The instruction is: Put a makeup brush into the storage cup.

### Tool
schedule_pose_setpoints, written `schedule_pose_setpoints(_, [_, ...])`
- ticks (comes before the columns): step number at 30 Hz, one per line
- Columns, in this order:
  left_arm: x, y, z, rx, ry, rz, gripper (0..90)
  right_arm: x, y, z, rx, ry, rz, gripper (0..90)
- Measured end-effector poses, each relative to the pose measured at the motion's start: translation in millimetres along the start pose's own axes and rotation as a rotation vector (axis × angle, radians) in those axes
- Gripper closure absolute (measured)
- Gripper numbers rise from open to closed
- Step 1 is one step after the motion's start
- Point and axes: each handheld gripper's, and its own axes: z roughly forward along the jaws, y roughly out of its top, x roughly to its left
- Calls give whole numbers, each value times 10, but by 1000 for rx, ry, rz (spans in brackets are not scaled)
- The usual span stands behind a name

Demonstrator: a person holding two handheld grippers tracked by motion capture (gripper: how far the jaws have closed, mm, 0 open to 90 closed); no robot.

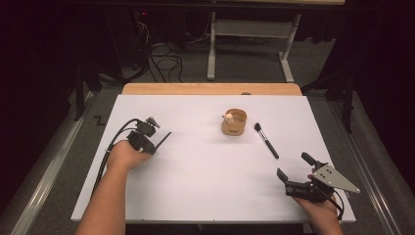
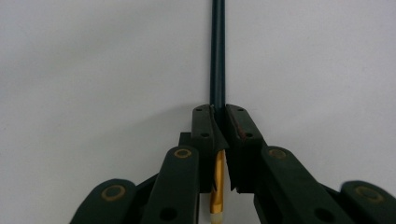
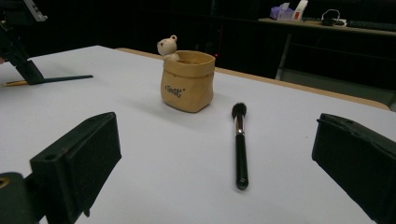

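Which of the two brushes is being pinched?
The thin dark brush with the gold band, clamped in the left gripper. The black makeup brush lies free beside the tan bear pot.

Between my two hands the white table [image 1: 195,186] lies bare, open for passing across. Farther back, the tan bear pot [image 1: 234,122] and the black makeup brush [image 1: 266,140] just beside it block the middle-right, with a narrow strip between them.
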Motion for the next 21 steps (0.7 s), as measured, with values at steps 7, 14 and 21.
schedule_pose_setpoints(7, [-11, -3, 4, -7, 5, -2, 830, -1, 0, 0, 1, 1, -1, 17])
schedule_pose_setpoints(14, [-10, -1, 1, -1, 9, 10, 833, 0, 0, 1, 2, 2, -1, 17])
schedule_pose_setpoints(21, [-23, -9, -15, -4, 8, 26, 836, -1, -1, -1, 2, 1, 4, 17])
